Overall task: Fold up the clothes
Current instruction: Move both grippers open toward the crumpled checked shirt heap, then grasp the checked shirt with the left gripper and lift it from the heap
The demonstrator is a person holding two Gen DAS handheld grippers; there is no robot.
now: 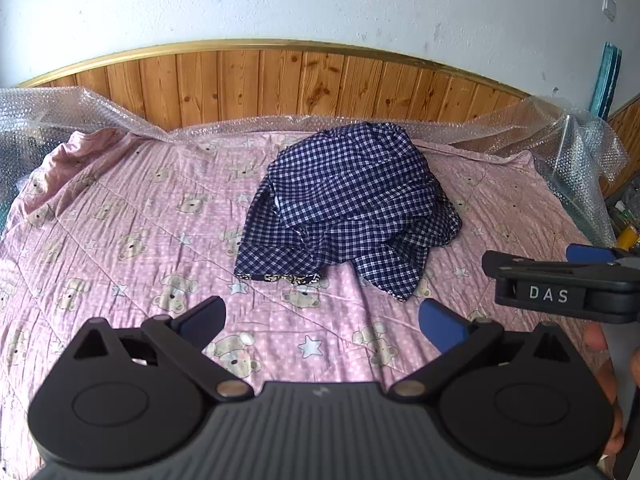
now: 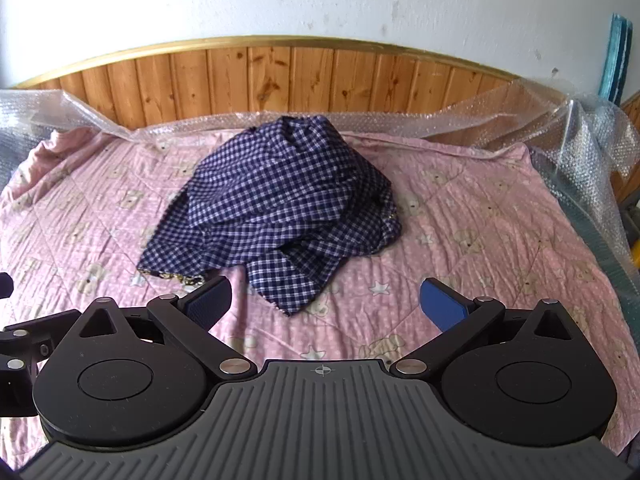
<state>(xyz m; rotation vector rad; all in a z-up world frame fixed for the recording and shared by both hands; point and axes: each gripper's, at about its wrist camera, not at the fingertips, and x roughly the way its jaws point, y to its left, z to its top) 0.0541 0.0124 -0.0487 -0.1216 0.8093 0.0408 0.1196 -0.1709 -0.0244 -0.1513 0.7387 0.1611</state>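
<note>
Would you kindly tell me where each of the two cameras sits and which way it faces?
Left wrist view: on the left gripper, looking forward over the pink quilt at the crumpled checked garment and wooden headboard; its own open fingers show, plus the right gripper and a hand at right.
Right wrist view: on the right gripper, facing the same way; its open fingers show, with part of the left gripper at left.
Shared: garment, quilt, headboard, bubble wrap, white wall.
</note>
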